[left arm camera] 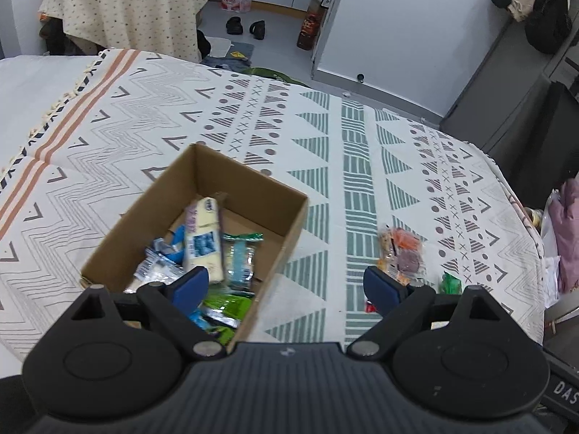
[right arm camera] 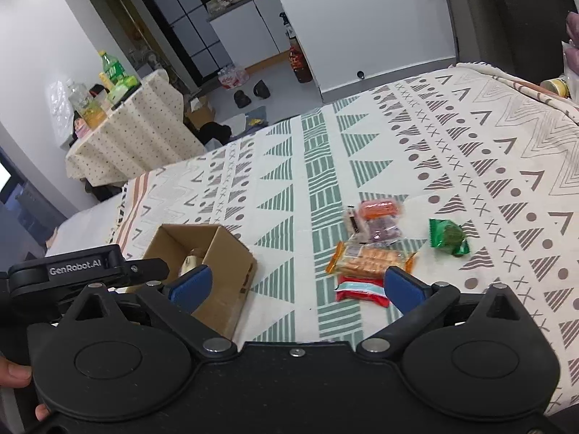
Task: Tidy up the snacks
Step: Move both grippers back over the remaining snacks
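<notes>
An open cardboard box [left arm camera: 249,188] [right arm camera: 231,253] sits on the patterned tablecloth and holds several wrapped snacks, among them a long white and blue packet [left arm camera: 202,238]. My left gripper [left arm camera: 289,287] hangs open just above the box's near right corner, with nothing between its fingers. To the box's right, loose snacks lie on the cloth: an orange cracker packet [right arm camera: 369,260], a red packet [right arm camera: 358,289], a clear pack with orange and purple pieces [right arm camera: 380,218] [left arm camera: 401,253], and a green packet [right arm camera: 448,237] [left arm camera: 450,282]. My right gripper [right arm camera: 298,289] is open and empty, low over the cloth between box and snacks.
The tablecloth [right arm camera: 470,144] covers a wide surface whose far edge drops to the floor. The left gripper's body [right arm camera: 72,271] shows at the left of the right wrist view, with a person's fingers [right arm camera: 14,376] below. A second covered table [left arm camera: 137,3] stands beyond.
</notes>
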